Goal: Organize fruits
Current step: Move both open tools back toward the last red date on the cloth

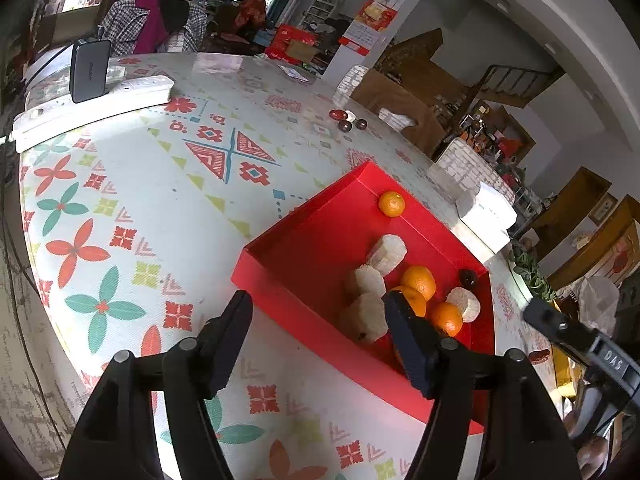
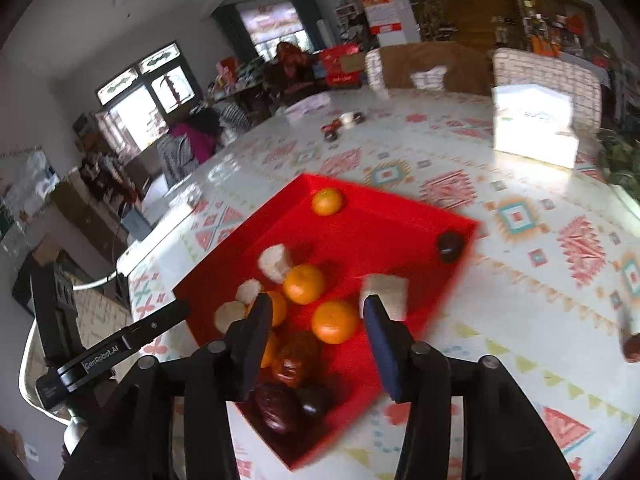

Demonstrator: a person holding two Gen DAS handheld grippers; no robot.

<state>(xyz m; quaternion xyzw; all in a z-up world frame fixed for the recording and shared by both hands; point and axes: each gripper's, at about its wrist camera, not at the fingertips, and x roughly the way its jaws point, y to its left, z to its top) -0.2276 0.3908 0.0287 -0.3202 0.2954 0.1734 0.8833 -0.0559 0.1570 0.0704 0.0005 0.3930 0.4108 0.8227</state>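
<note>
A red tray [image 1: 304, 236] [image 2: 384, 224] sits on the patterned tablecloth and holds several oranges [image 1: 392, 203] [image 2: 335, 321], pale cut fruit chunks [image 1: 387, 253] [image 2: 385, 291] and dark red fruits [image 1: 467, 277] [image 2: 450, 245]. My left gripper [image 1: 318, 308] is open and empty over the tray's near left corner. My right gripper [image 2: 318, 312] is open and empty above the oranges at the tray's near end. Dark red dates [image 2: 288, 362] lie below the right gripper.
A white power strip [image 1: 92, 108] with a black adapter [image 1: 89, 69] lies at the far left. Small dark fruits [image 1: 348, 120] [image 2: 340, 124] lie far across the table. White boxes [image 1: 486, 210] [image 2: 534, 124] stand to the right. A date [image 2: 631, 338] lies at the right edge.
</note>
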